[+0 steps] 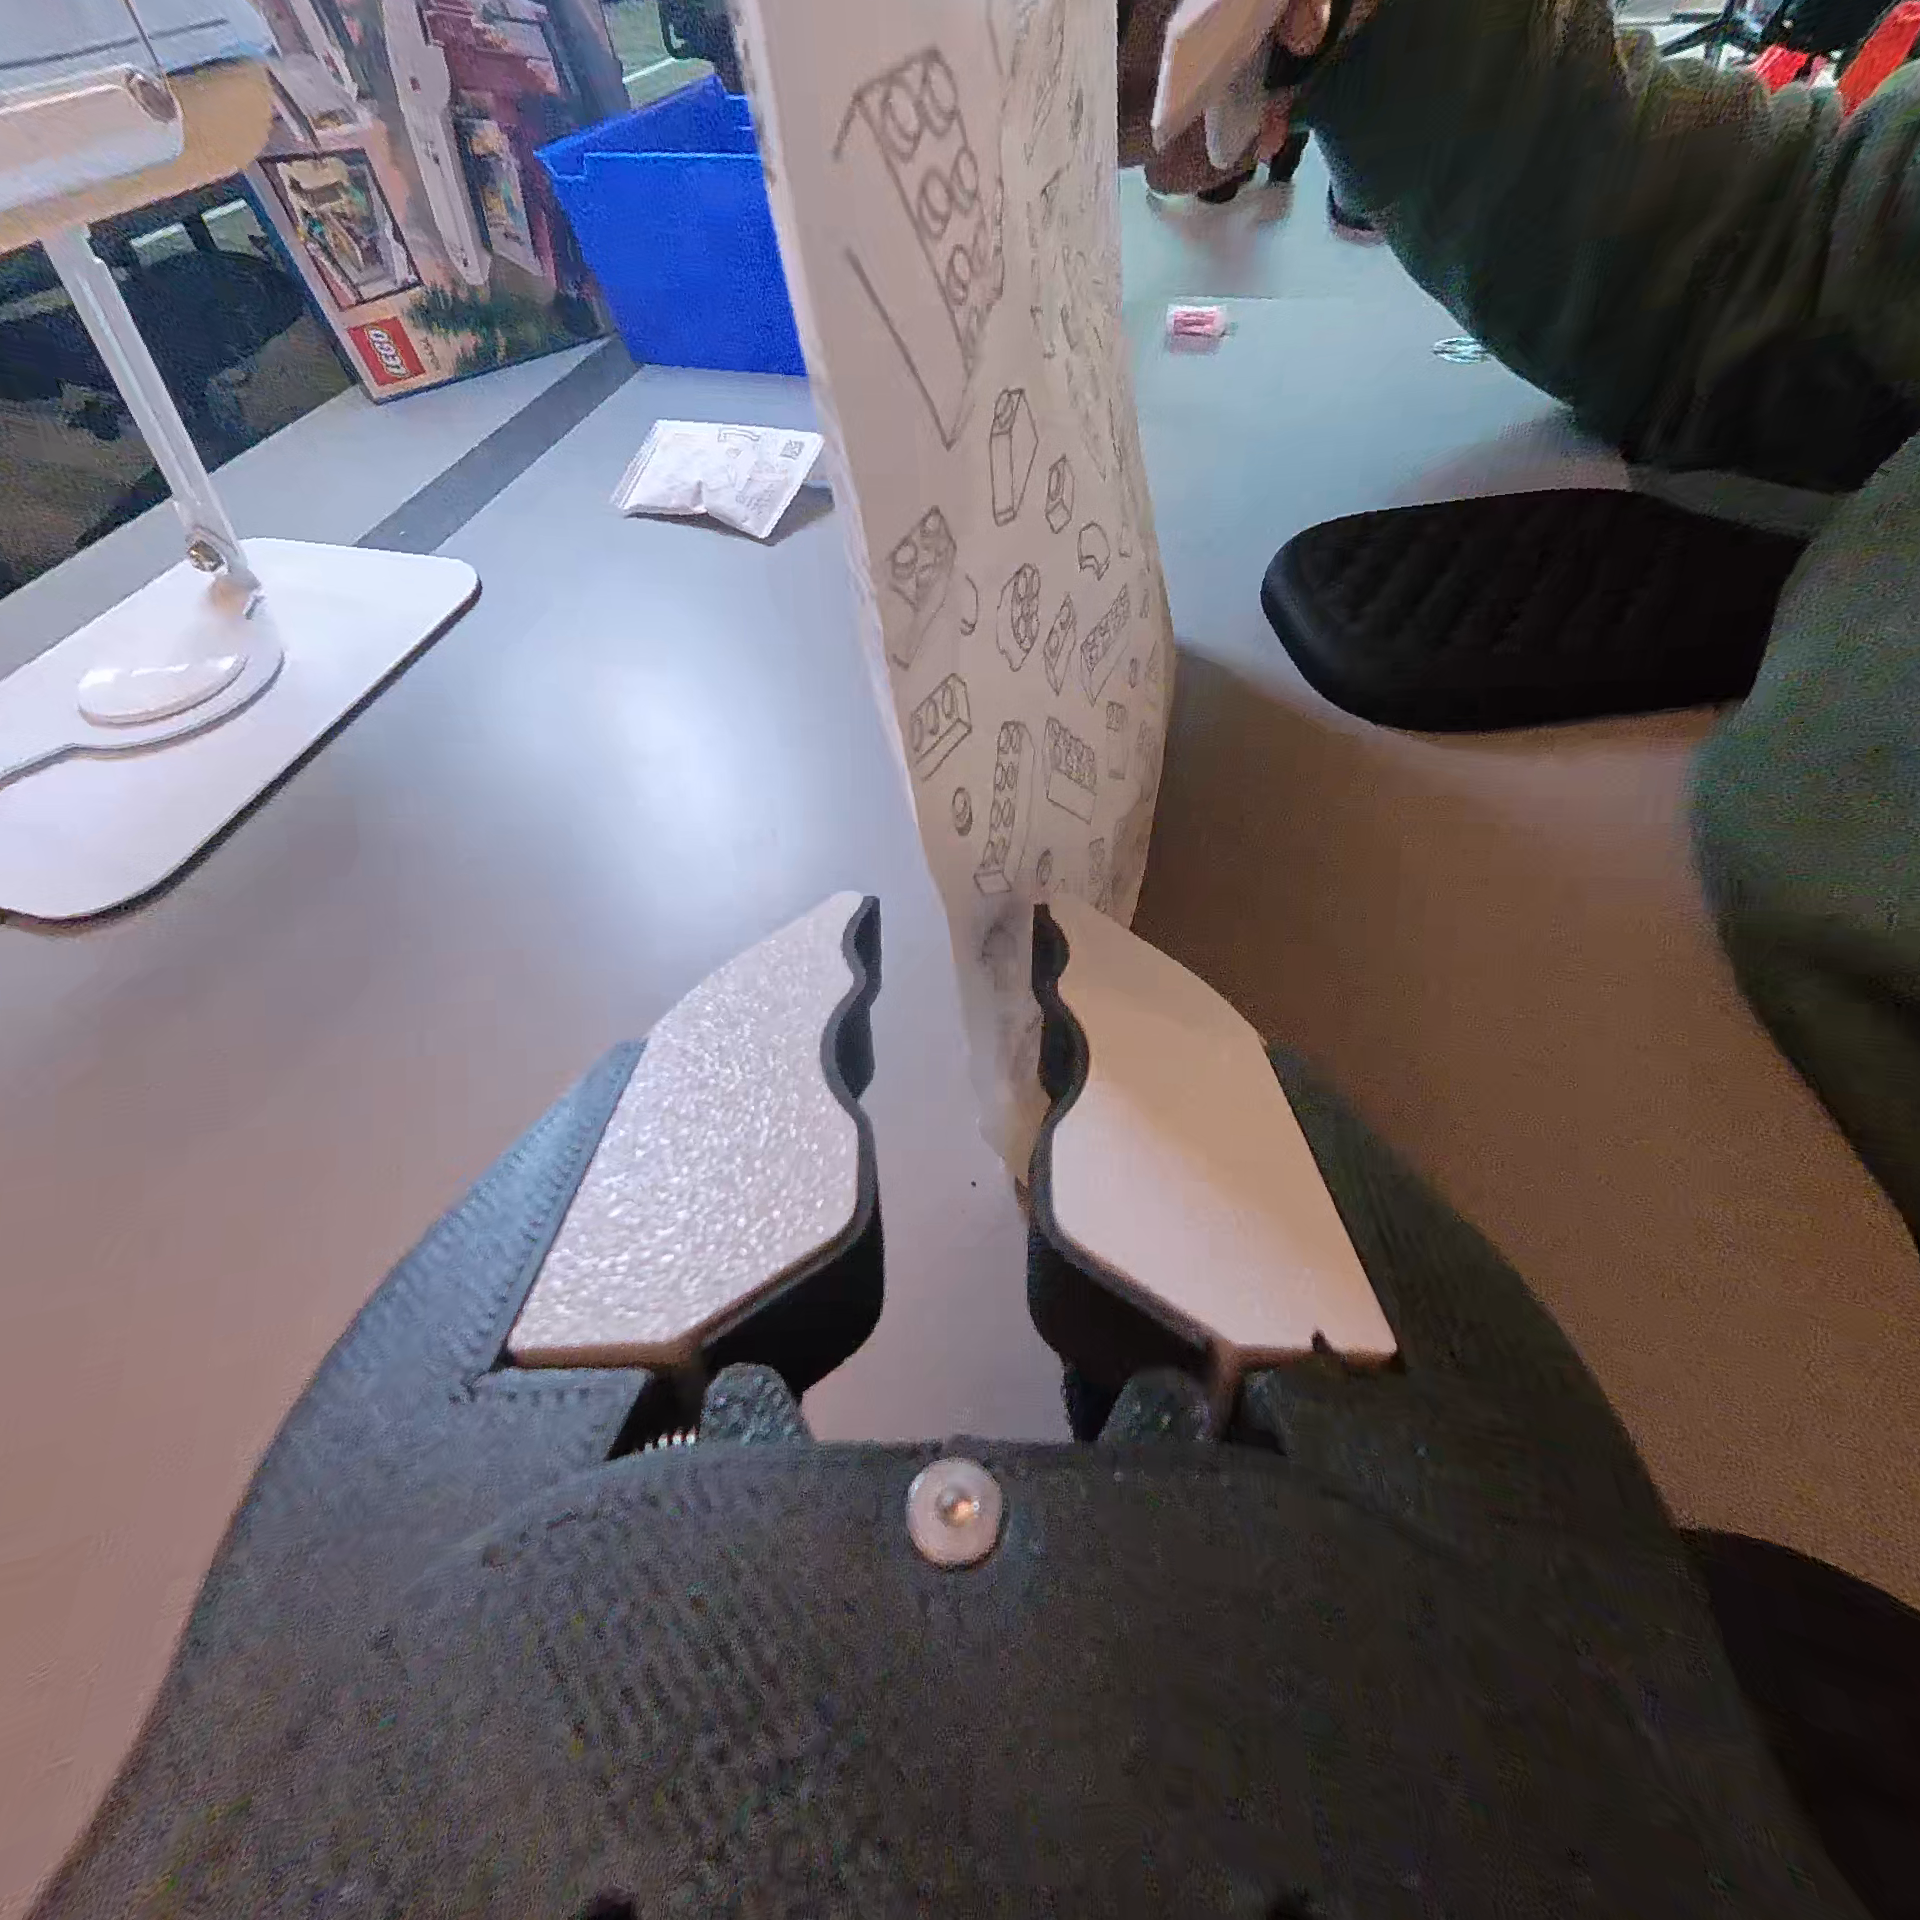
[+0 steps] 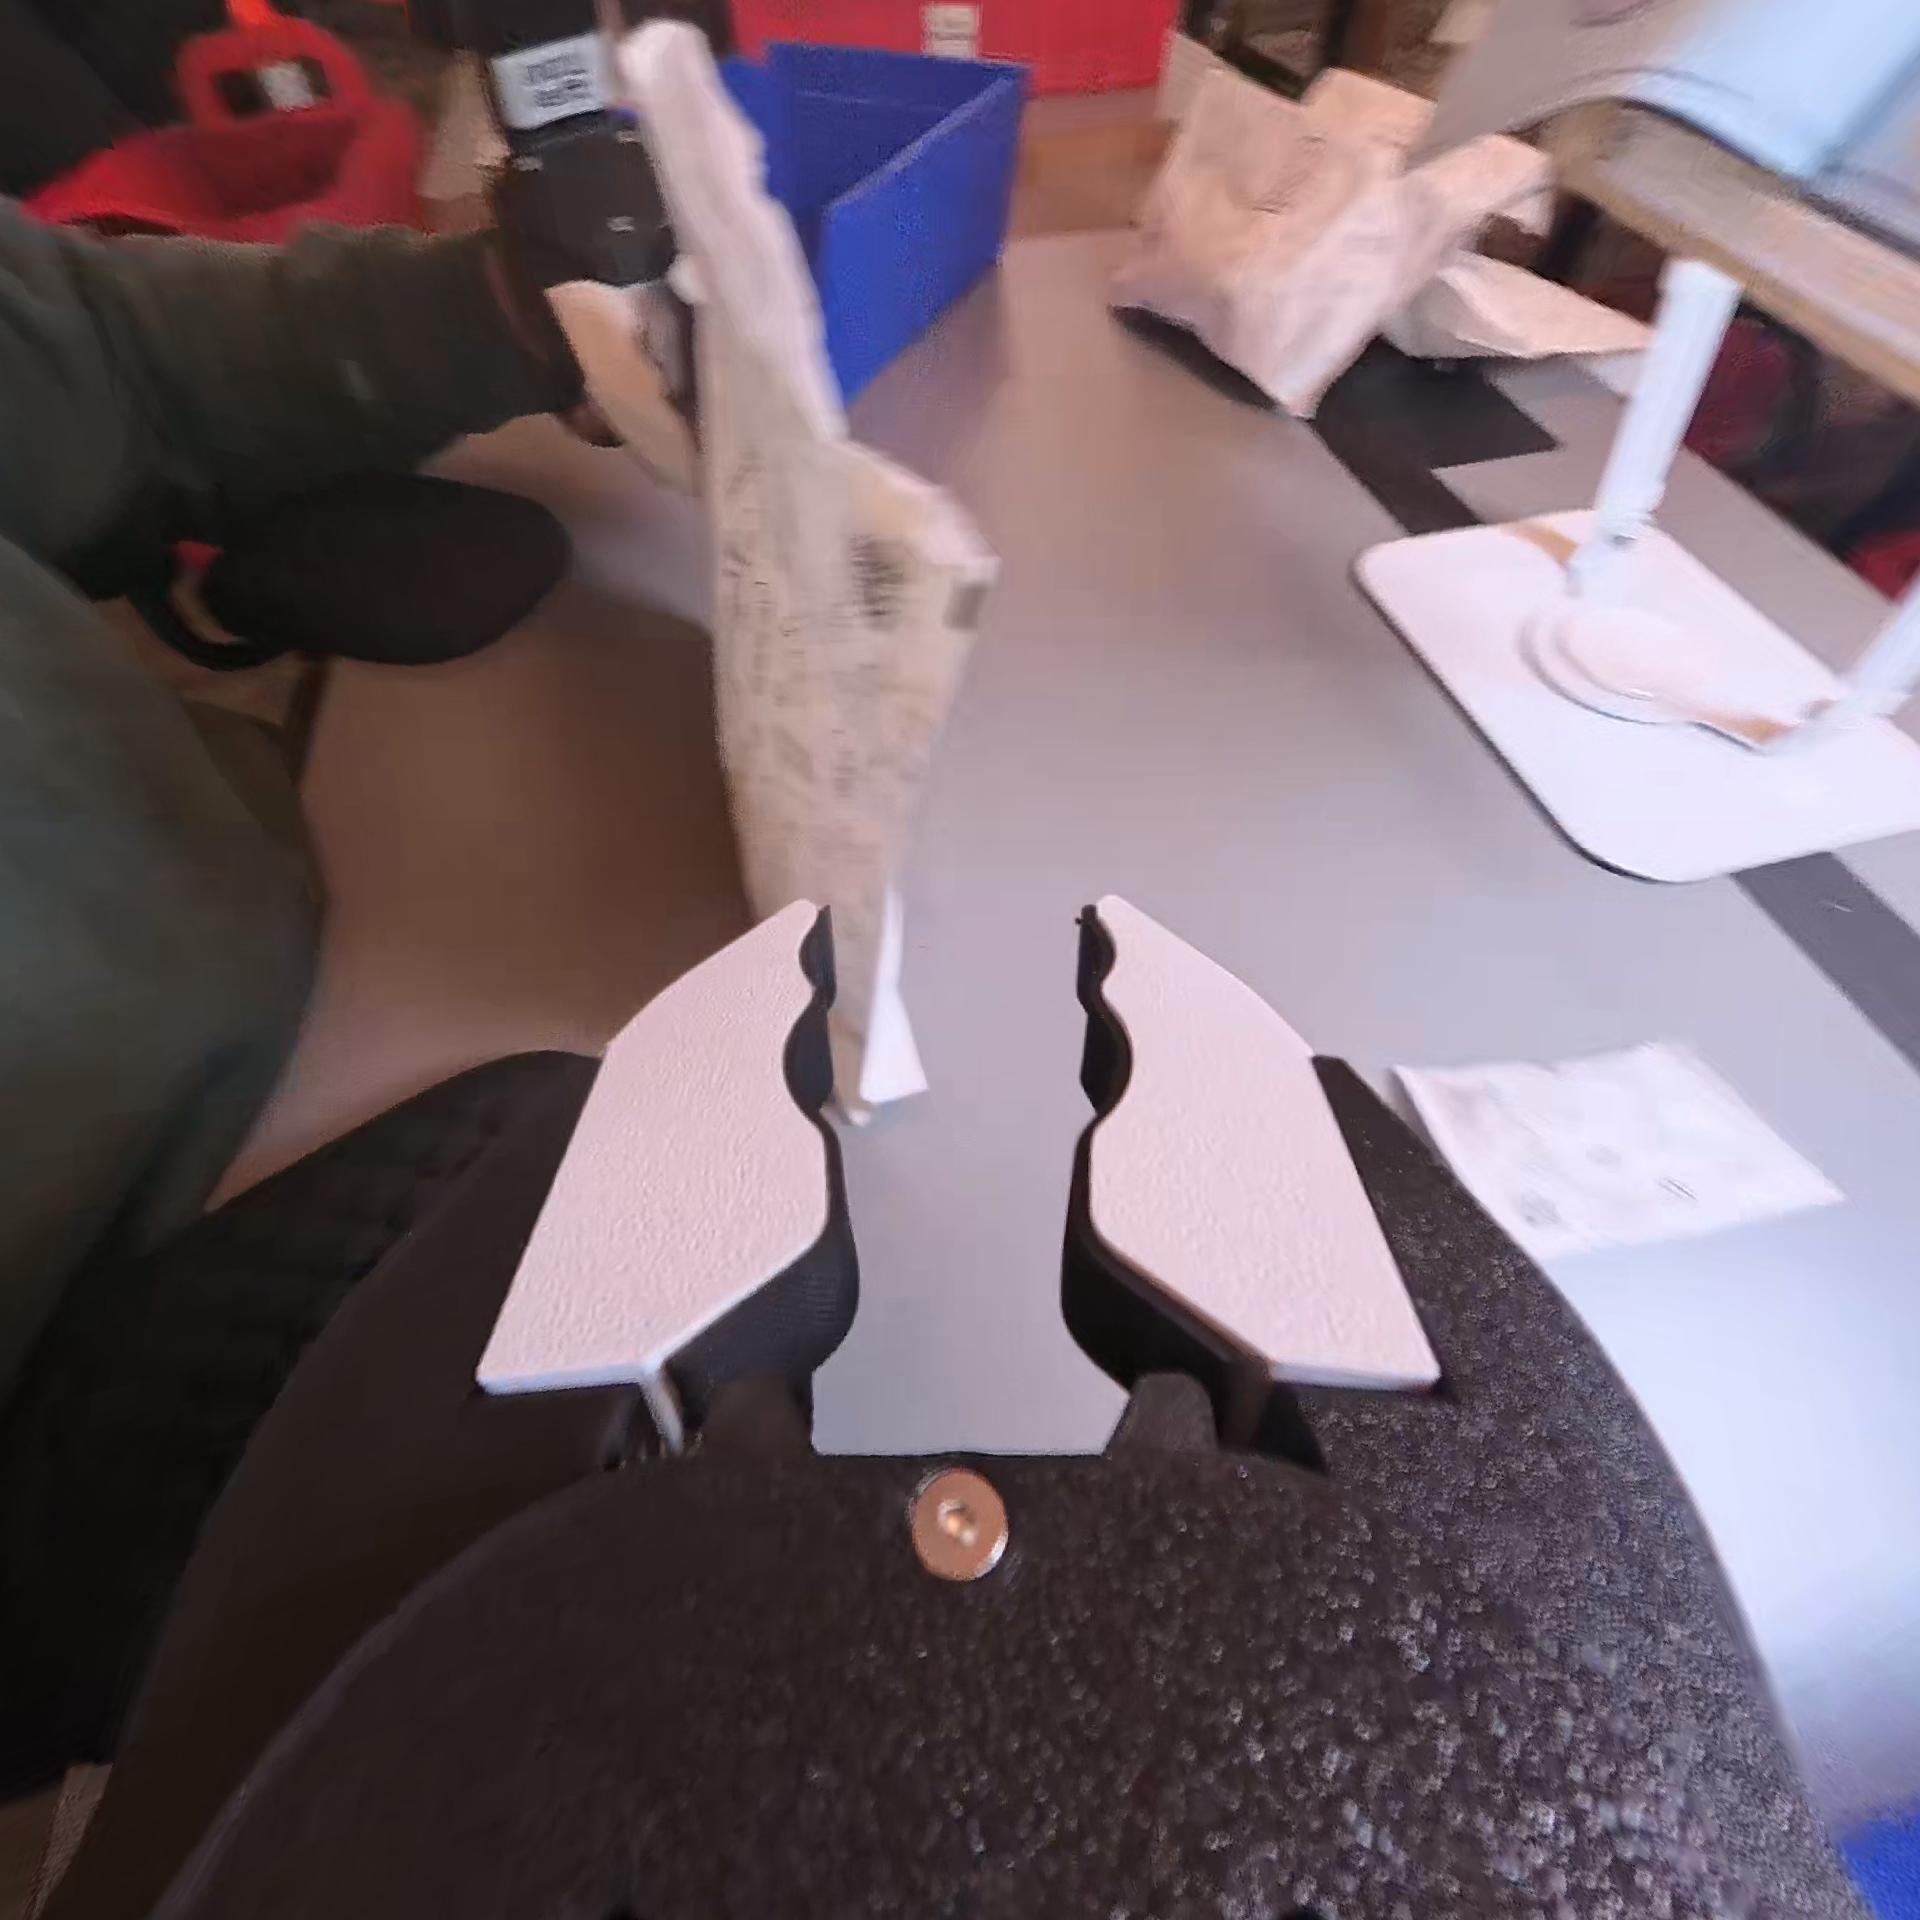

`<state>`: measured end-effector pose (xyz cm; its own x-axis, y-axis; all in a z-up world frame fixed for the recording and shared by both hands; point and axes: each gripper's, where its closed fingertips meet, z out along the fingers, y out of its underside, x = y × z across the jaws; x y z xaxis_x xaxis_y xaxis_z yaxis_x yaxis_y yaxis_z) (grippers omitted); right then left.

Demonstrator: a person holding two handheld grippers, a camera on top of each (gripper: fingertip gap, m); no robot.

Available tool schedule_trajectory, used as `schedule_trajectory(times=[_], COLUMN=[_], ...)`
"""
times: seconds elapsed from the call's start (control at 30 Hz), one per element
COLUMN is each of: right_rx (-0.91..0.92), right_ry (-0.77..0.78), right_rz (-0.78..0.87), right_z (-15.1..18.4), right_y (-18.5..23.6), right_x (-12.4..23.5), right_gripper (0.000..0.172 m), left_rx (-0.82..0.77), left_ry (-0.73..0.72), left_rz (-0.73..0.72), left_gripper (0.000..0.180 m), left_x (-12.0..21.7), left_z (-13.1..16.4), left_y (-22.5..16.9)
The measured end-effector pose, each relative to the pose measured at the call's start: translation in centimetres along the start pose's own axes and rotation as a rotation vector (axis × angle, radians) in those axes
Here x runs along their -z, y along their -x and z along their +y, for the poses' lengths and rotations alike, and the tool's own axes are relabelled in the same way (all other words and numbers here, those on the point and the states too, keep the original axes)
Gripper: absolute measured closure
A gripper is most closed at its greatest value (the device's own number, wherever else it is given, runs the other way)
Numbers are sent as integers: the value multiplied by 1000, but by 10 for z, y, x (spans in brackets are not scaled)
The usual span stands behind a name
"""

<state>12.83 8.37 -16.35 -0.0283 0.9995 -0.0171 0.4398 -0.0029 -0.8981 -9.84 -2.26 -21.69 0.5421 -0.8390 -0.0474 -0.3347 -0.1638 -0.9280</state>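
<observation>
Here, my left tongs point(image 1: 956, 925) stood part open over the grey table point(image 1: 582, 790). A white paper bag point(image 1: 997, 499) printed with toy-brick drawings ran upright between the jaws. Its lower end lay against the right pad point(image 1: 1060, 997), while a clear gap showed between the paper and the left pad point(image 1: 862, 997), so nothing was clamped.

My right tongs point(image 2: 951, 920) stood wider open. The same bag's point(image 2: 821, 665) other end hung just beside its left pad point(image 2: 816, 987), perhaps touching it, and the right pad point(image 2: 1091, 987) was well apart from the paper. That view was blurred, so I could not tell more about the contact.

In the right view, the bag stretched away to the far left, where my left tongs point(image 2: 623, 353) and green sleeve point(image 2: 260, 343) showed. To the far left in the left view stood a white lamp base point(image 1: 260, 675), a picture-printed toy box point(image 1: 416, 229) and a blue bin point(image 1: 675, 239). A smaller flat white bag point(image 1: 727, 478) lay on the table beyond the tongs, and a black chair armrest point(image 1: 1507, 613) sat to the right.
</observation>
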Motion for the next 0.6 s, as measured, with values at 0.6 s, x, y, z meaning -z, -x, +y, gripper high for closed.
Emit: schedule_trajectory(times=[0.6], right_rx=[-778], right_ry=[395], right_rz=[269], right_z=[111], right_y=[-176], right_x=[-63], right_gripper=[169], left_rx=[-78], left_ry=[-22], left_rz=[70], left_gripper=[176], left_x=[2], left_z=[13], left_y=[-16])
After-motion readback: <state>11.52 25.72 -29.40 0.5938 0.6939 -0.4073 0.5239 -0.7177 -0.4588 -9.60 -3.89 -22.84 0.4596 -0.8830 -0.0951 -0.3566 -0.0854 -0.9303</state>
